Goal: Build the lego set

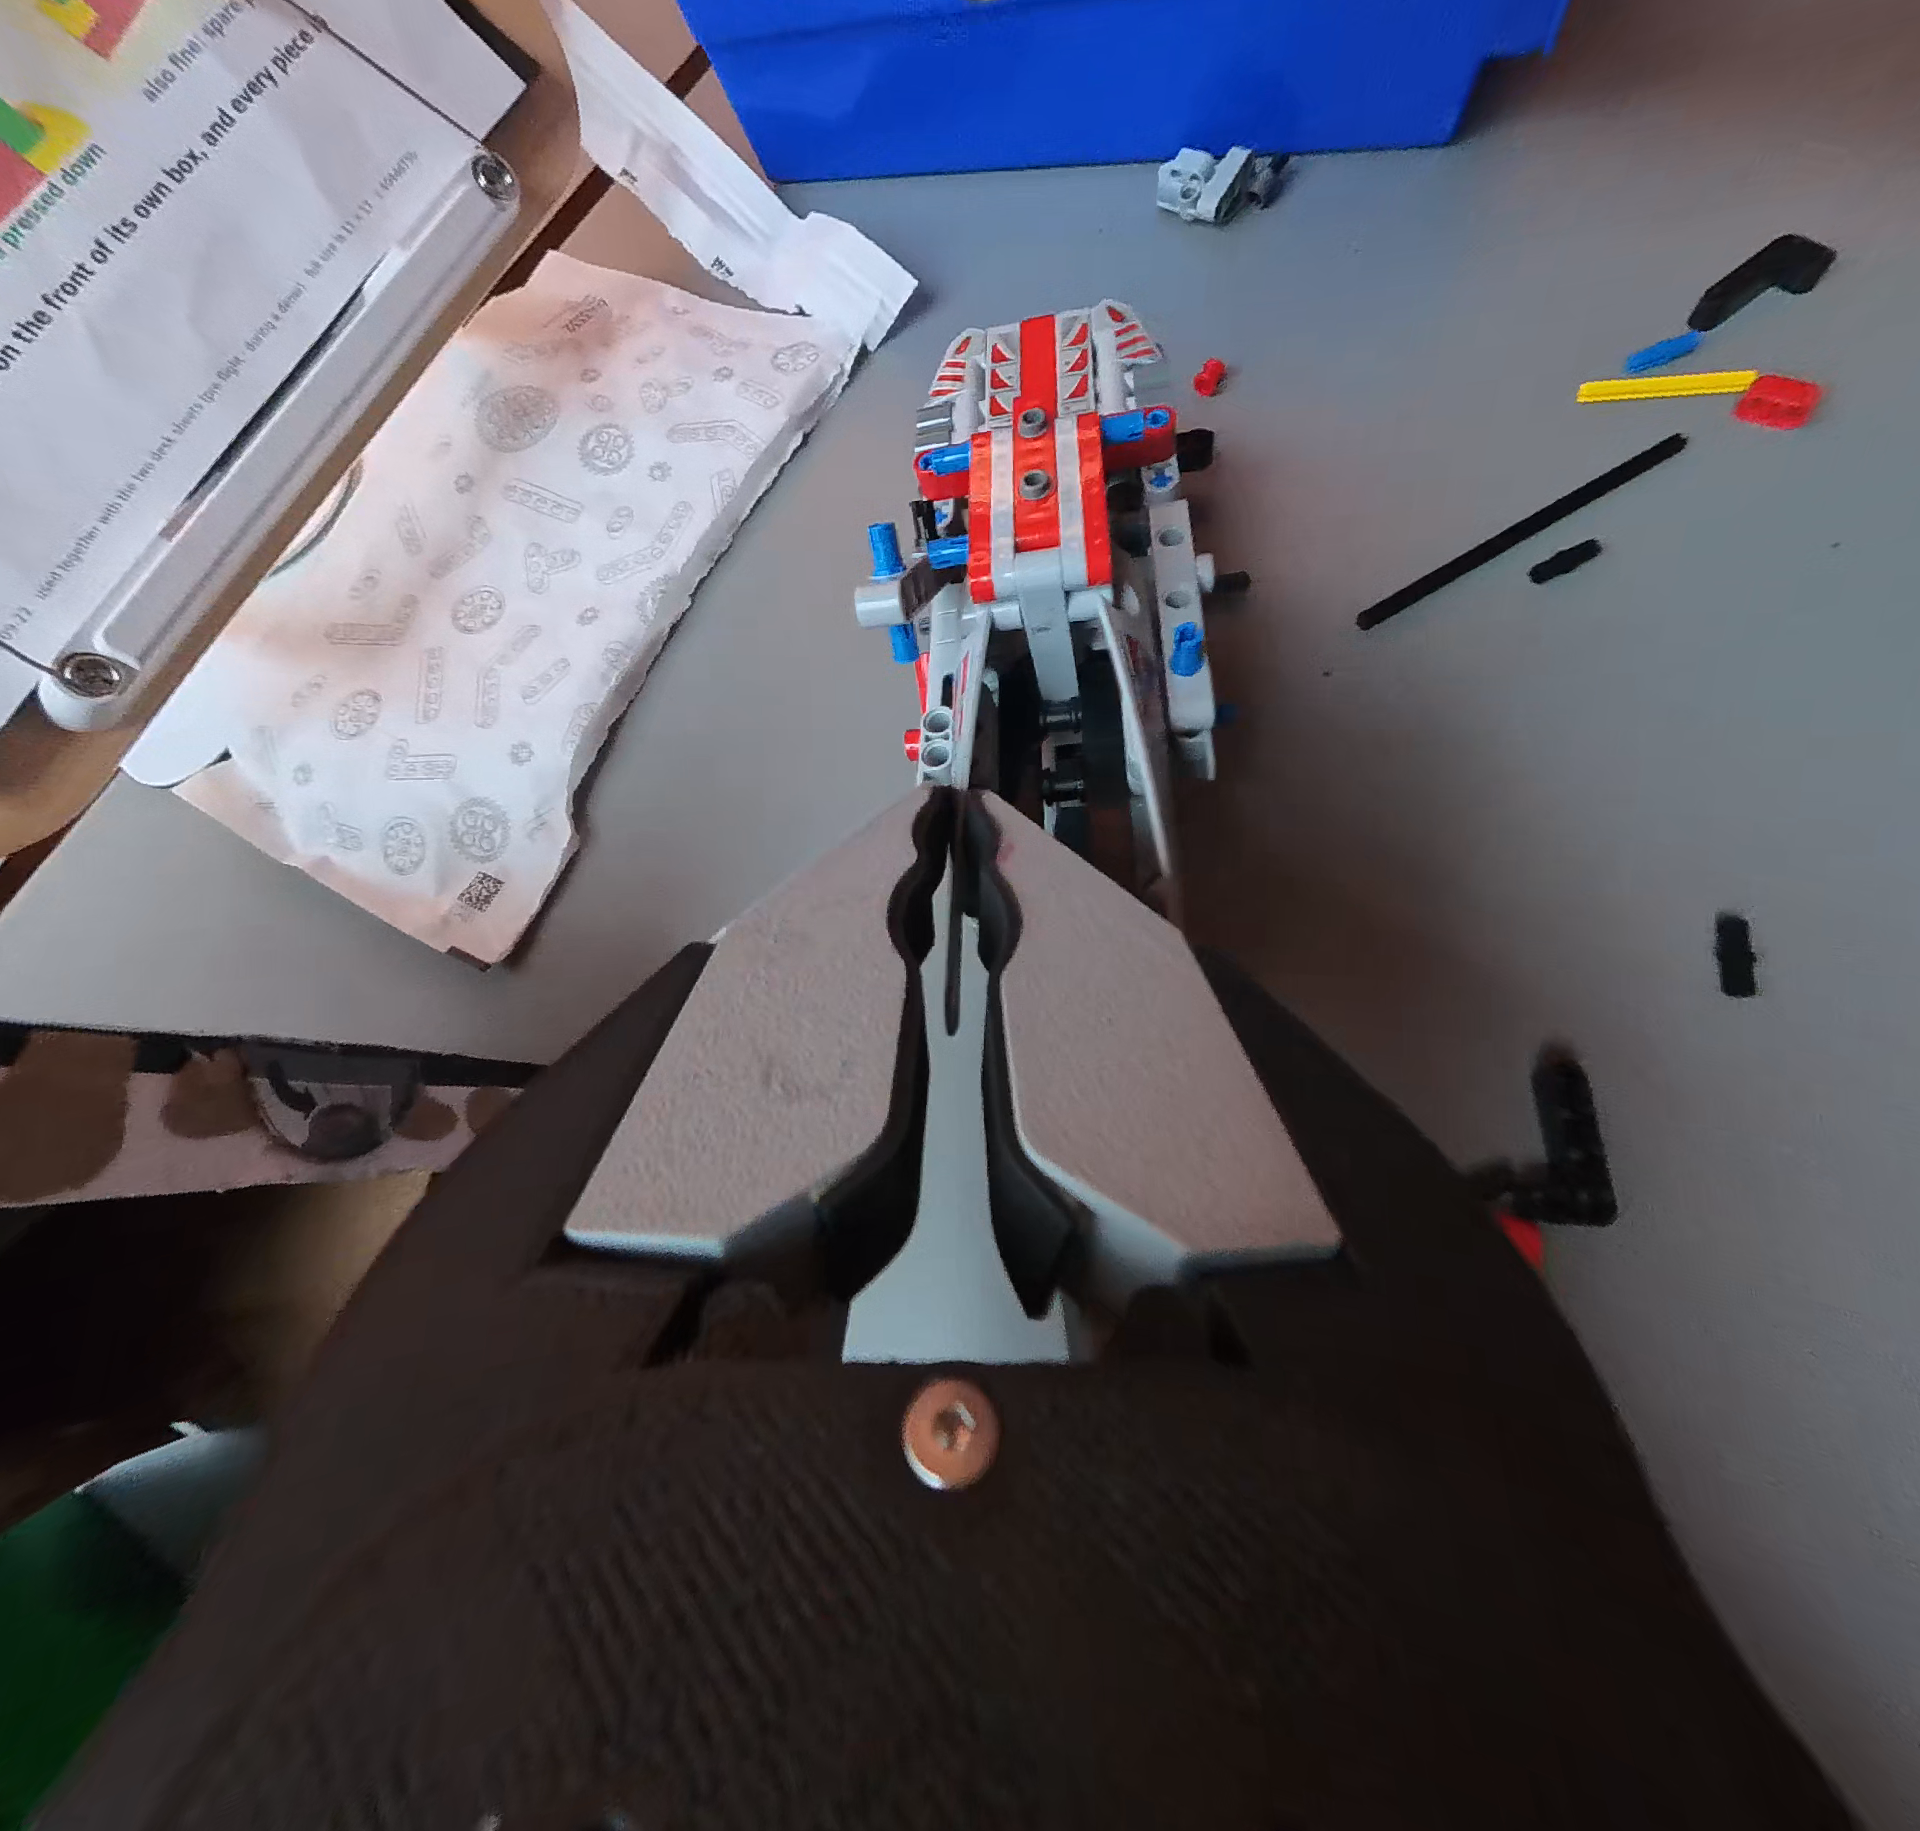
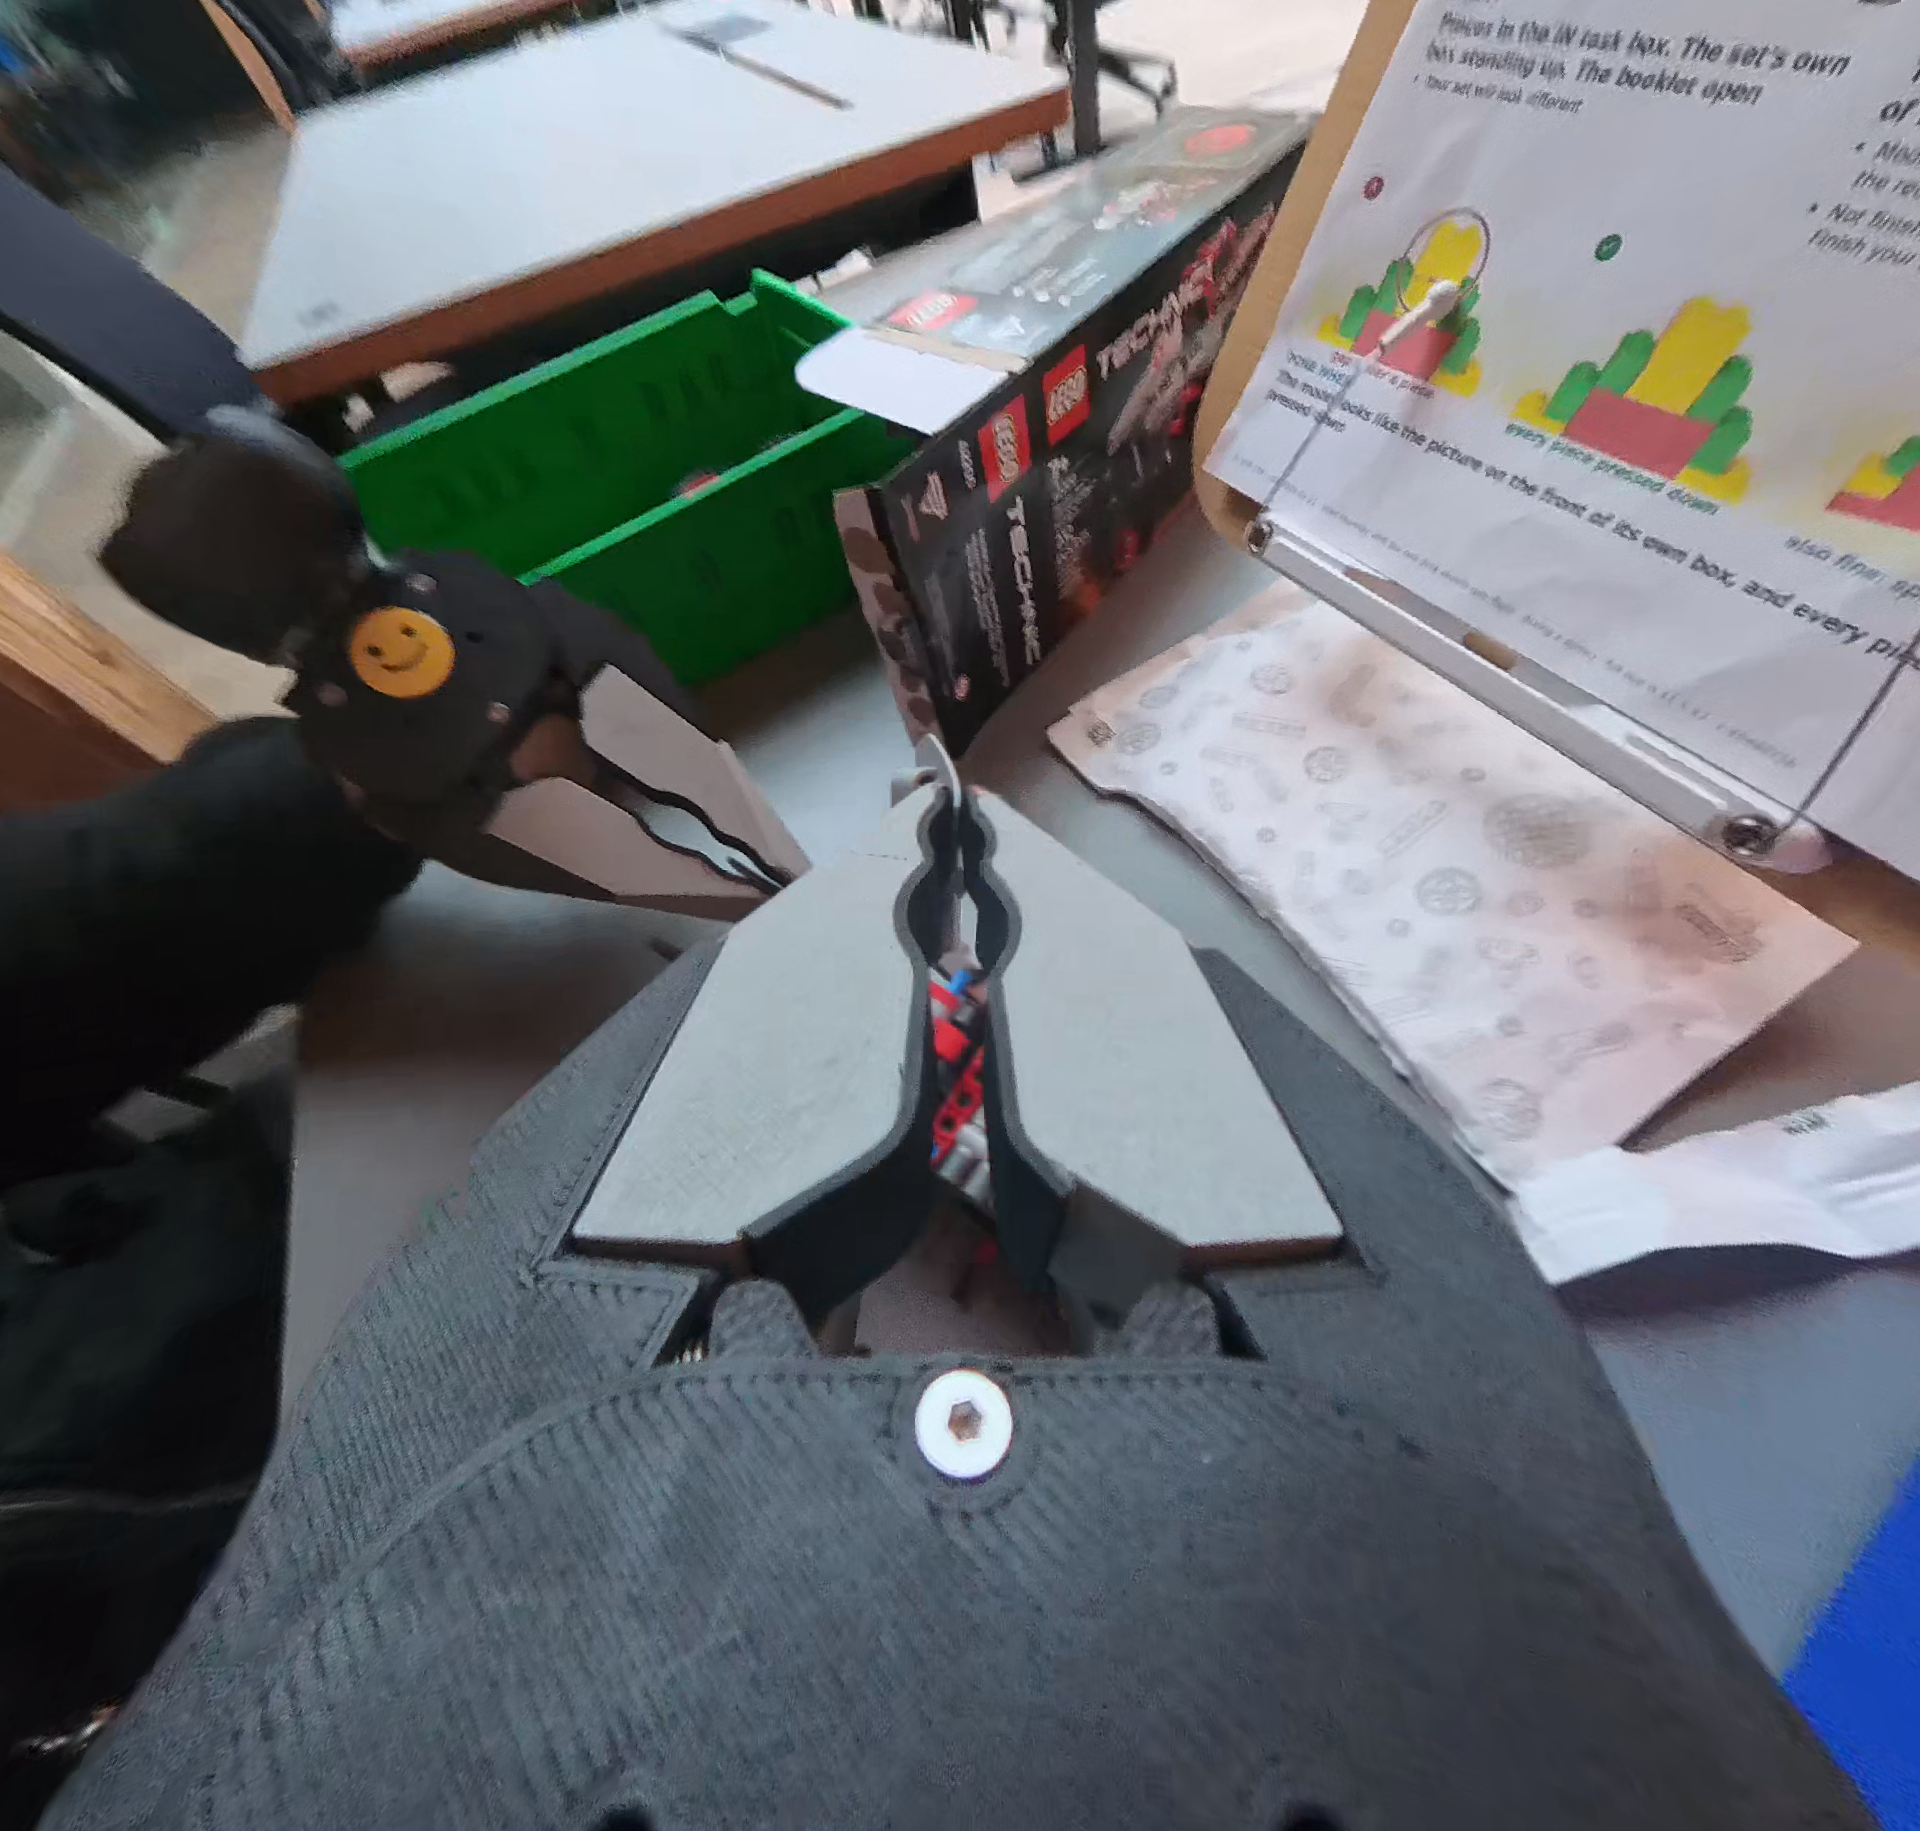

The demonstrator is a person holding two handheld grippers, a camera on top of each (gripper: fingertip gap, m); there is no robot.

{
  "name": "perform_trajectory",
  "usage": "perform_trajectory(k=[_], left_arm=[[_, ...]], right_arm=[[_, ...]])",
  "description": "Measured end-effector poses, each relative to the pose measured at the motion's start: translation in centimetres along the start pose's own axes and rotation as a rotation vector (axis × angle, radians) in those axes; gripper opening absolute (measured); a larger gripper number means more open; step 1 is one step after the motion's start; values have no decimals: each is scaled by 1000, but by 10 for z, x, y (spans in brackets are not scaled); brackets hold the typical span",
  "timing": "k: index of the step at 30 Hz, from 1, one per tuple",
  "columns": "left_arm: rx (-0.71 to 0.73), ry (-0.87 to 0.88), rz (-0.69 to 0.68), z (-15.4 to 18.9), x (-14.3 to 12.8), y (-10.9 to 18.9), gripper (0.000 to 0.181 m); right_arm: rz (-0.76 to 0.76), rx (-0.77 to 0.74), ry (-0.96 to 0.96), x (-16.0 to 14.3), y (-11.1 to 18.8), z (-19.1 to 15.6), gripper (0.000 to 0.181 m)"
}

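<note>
Nearest in the left wrist view, the left gripper (image 1: pixel 951 815) has its fingers pressed together on a thin panel at the near end of the model (image 1: pixel 1049 534), so it seems to be steadying the build on the grey table (image 1: pixel 1455 742). The right gripper (image 2: pixel 951 846) likewise has its fingers closed, pinching a thin grey piece (image 2: pixel 935 758) at its tips, with red and grey parts of the model visible through the gap below them. The model itself, a long red, white and grey body with blue pins, looks well advanced: striped panels cover its top. Yet it appears unfinished, since loose pieces lie beside it: a small red pin (image 1: pixel 1208 376), a long black axle (image 1: pixel 1522 532), a yellow axle (image 1: pixel 1665 386), a red connector (image 1: pixel 1779 399), a bent black beam (image 1: pixel 1761 280) and a grey sub-assembly (image 1: pixel 1216 183). Farther off lie an opened paper bag (image 1: pixel 499 576), the instruction clipboard (image 1: pixel 208 254), the blue bin (image 1: pixel 1122 46), the set's box (image 2: pixel 1039 451) and a green bin (image 2: pixel 623 472).
</note>
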State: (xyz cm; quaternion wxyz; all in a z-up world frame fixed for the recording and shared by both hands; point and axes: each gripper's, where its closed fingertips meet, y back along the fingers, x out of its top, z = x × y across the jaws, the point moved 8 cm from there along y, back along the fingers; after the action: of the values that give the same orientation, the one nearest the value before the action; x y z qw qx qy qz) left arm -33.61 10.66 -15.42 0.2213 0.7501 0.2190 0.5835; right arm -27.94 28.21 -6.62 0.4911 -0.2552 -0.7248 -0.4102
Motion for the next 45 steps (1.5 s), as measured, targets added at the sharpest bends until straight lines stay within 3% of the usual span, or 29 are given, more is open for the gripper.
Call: perform_trajectory(k=[9, 13, 16, 18, 25, 28, 32, 34, 39, 42, 45], left_arm=[[-4, -7, -7, 5, 0, 8, 1], [-9, 63, 104, 7, 20, 30, 19], [-188, 132, 219, 38, 39, 39, 20], [-282, 164, 248, 59, 48, 34, 23], [-574, 407, 343, 71, 42, 34, 17], [-580, 447, 373, 65, 41, 39, 24], [-553, 426, 389, 65, 37, 37, 7], [-513, 401, 363, 67, 34, 31, 7], [-186, 189, 210, 67, 25, 9, 5], [-222, 142, 67, 81, 15, -12, 6], [-285, 134, -88, 90, 3, -26, 40]], right_arm=[[-29, 54, -102, -39, 36, -25, 0], [126, 103, -295, -63, 46, -33, 0], [278, 208, -458, -75, 42, -44, 0], [287, 287, -497, -80, 31, -58, 0], [135, 244, -159, -66, 19, -92, 0], [49, 178, -47, -65, 18, -94, 0], [41, 202, -18, -66, 19, -99, 0], [-3, 171, 17, -71, 20, -96, 0], [-117, 23, 83, -88, 36, -75, 10], [-139, -7, 55, -95, 50, -60, 12], [-199, -71, 54, -101, 58, -49, 14]])
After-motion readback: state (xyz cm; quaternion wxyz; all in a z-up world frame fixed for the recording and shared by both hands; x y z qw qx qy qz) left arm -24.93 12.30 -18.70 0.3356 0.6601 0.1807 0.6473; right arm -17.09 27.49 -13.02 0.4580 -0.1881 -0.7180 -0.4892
